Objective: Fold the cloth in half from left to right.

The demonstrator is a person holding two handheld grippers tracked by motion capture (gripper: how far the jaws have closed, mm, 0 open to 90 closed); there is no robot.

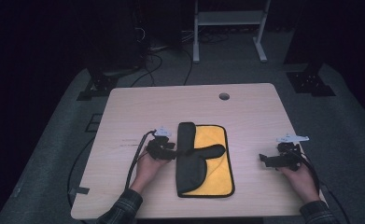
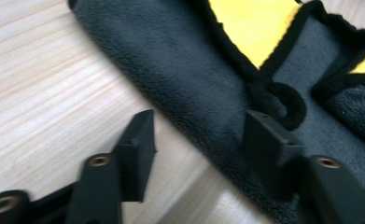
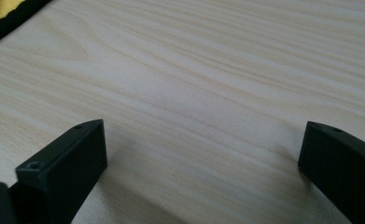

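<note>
A yellow cloth with black edging and a dark grey underside (image 1: 203, 158) lies partly folded in the middle of the light wooden table (image 1: 138, 107). The left gripper (image 1: 171, 150) sits at the cloth's left edge, open. In the left gripper view the grey fold (image 2: 189, 88) runs between and past the jaws, one jaw over bare wood, the other over the cloth, with the yellow face (image 2: 255, 28) beyond. The right gripper (image 1: 264, 158) rests on bare wood to the right of the cloth, open (image 3: 199, 158), with nothing between its fingers. A corner of the cloth (image 3: 3, 14) shows at the top left.
A round cable hole (image 1: 224, 96) is in the table near its far edge. A white desk frame (image 1: 229, 23) stands on the floor behind. Cables trail from both grippers off the table's near side. Bare wood lies left and right of the cloth.
</note>
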